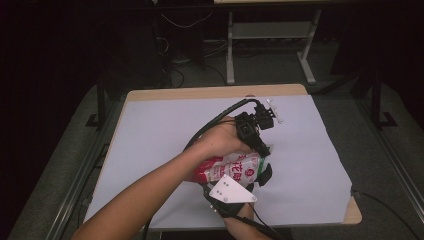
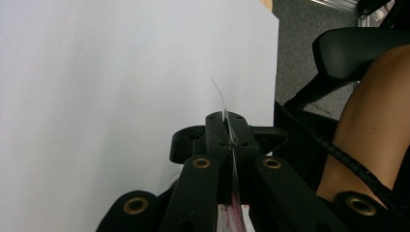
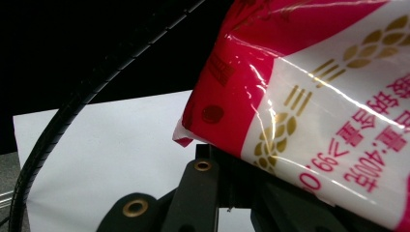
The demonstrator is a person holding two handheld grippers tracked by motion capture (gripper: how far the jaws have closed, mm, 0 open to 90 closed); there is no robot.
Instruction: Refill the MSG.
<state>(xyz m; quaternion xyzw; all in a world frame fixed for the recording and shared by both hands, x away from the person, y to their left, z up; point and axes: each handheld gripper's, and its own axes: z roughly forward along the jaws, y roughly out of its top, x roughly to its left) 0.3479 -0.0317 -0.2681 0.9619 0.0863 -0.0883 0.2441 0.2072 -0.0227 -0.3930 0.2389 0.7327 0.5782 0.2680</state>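
both the left gripper (image 1: 263,150) and right gripper (image 1: 257,176) are clamped on the red-and-white plastic food pouch (image 1: 231,168), held above the white-covered bench (image 1: 150,140) near its front edge, seemingly not yet opened.

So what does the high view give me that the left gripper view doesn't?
High view alone: the red-and-white bag as a whole, held above the white sheet between both grippers, with the right gripper at its near side. Left gripper view alone: the left gripper with jaws shut on the bag's thin clear edge. Both: the white sheet and the left forearm.
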